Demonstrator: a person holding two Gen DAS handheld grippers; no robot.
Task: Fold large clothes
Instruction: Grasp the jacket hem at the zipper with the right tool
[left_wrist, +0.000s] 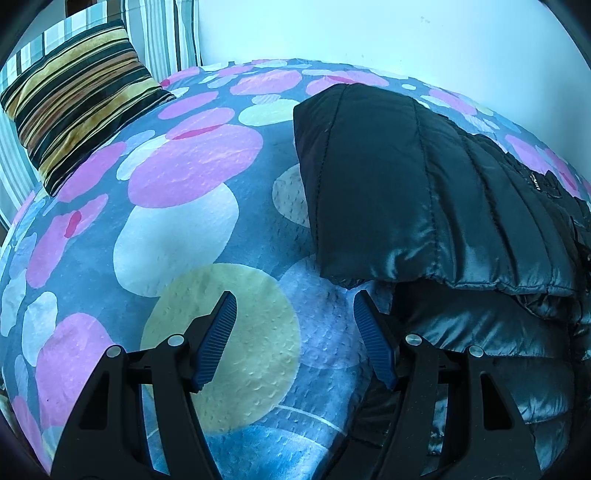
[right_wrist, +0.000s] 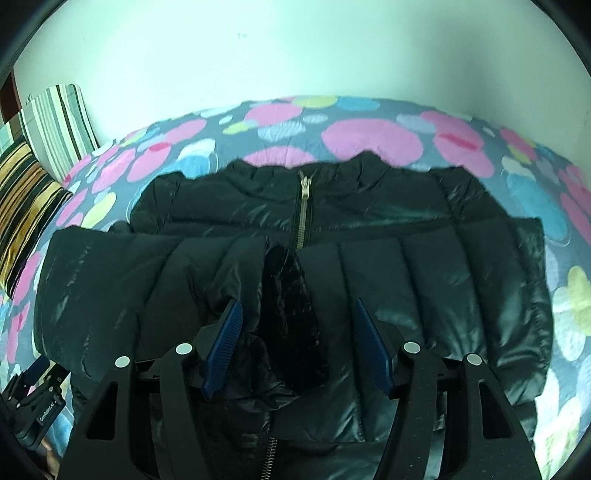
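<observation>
A black quilted puffer jacket (right_wrist: 369, 229) lies front up on the bed, zipper (right_wrist: 303, 214) closed at the collar, both sleeves folded across its chest. My right gripper (right_wrist: 297, 325) is open and empty, just above the jacket's middle. In the left wrist view the jacket (left_wrist: 424, 192) lies to the right, a folded sleeve on top. My left gripper (left_wrist: 293, 317) is open and empty over the bedspread, beside the jacket's left edge. The left gripper also shows at the bottom left of the right wrist view (right_wrist: 33, 391).
The bed has a grey bedspread (left_wrist: 184, 221) with pink, white and yellow circles. A striped brown and black cushion (left_wrist: 77, 103) lies at its far left, with a striped pillow (right_wrist: 59, 122) behind it. A white wall (right_wrist: 295, 55) runs along the far side.
</observation>
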